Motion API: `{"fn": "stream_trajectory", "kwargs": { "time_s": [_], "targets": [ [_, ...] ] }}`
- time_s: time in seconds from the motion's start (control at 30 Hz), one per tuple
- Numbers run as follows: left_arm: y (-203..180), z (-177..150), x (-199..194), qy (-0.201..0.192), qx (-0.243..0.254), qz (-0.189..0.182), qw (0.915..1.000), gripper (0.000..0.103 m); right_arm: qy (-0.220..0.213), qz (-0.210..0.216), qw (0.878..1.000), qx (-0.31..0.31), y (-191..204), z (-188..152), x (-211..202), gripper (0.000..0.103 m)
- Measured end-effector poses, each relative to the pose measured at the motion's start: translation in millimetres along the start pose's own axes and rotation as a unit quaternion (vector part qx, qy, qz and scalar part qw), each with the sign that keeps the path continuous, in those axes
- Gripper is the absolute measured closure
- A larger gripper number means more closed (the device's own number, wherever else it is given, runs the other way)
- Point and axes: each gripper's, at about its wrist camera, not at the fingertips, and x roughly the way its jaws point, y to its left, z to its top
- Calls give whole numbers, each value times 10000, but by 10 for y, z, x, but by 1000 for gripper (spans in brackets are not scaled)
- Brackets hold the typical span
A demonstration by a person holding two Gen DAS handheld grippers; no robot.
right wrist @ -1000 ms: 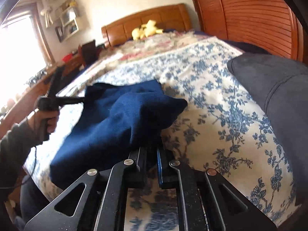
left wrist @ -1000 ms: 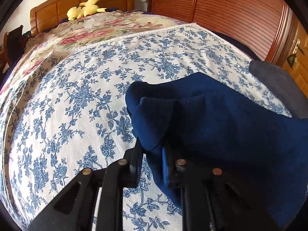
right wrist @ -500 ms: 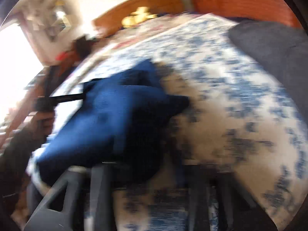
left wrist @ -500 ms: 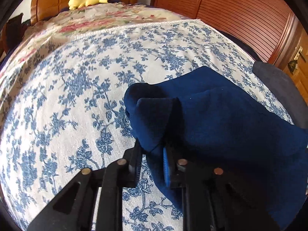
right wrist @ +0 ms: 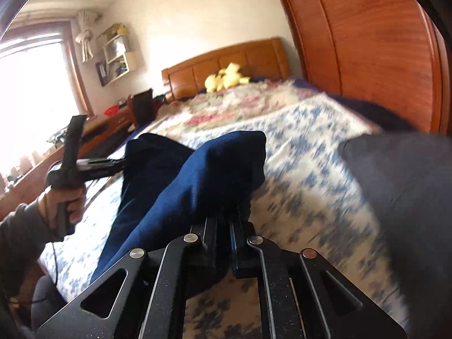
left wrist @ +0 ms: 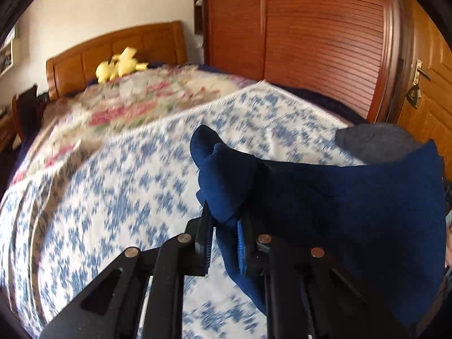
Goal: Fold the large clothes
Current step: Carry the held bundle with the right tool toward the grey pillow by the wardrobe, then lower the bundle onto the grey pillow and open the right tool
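A navy blue garment (left wrist: 353, 212) hangs lifted off the blue-flowered bed cover (left wrist: 113, 197), stretched between my two grippers. My left gripper (left wrist: 224, 217) is shut on a bunched corner of it, and cloth spills over the fingertips. In the right wrist view the same navy garment (right wrist: 197, 175) sags in a band from the left gripper (right wrist: 121, 162), held by a hand (right wrist: 65, 200) at the left, to my right gripper (right wrist: 224, 217). That gripper's jaws are closing tight on another bunched corner.
A dark grey garment (right wrist: 409, 183) lies on the bed at the right, near the louvred wooden wardrobe (left wrist: 310, 42). A pink-flowered quilt (left wrist: 135, 104), a yellow plush toy (left wrist: 121, 65) and the headboard are at the far end. A desk (right wrist: 93, 132) stands left of the bed.
Both grippers have risen with the navy garment, which now hangs off the bed instead of lying on it. Both views tilted upward, showing more wall and wardrobe.
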Motion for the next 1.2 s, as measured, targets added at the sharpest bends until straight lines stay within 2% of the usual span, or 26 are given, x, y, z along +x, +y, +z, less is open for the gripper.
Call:
{"fn": "stream_trajectory", "kwargs": {
  "time_s": [0.23,0.37,0.53,0.73,0.77,0.83,0.9,1.07,1.13,1.2],
  "targets": [
    [-712,765,103,-471,159,-183,9986,91,-380,-377,9983,-240,-441,451,-381,99],
    [-1355,1267,241,-741,358,-501,9954,91,-647,-892,9934,-328,-806,692,-816,99],
    [-2212,1627,483,-902,578,-1062,9886,90,-928,-1699,9807,-258,-1328,817,-1481,99],
    [-3091,1632,903,-610,1030,-1510,9813,89,-866,-2441,9659,-22,-1714,519,-1972,99],
    [-3205,1588,993,-491,1139,-1543,9802,89,-766,-2525,9645,59,-1767,385,-2003,99],
    [-3356,1485,1068,-362,1296,-1378,9813,87,-557,-2631,9630,188,-1825,216,-2037,99],
    [-3378,1382,1042,-383,1360,-1208,9826,85,-432,-2700,9613,332,-1908,71,-2025,99],
    [-3203,1251,815,-260,1242,-1431,9815,79,-420,-2958,9524,604,-1999,-159,-2077,93],
    [-3147,1175,626,-428,1302,-1319,9818,75,-478,-3102,9476,590,-2017,-145,-2177,89],
    [-3083,1067,419,-671,1354,-1258,9805,73,-548,-3096,9482,452,-1960,-89,-2275,89]
  ]
}}
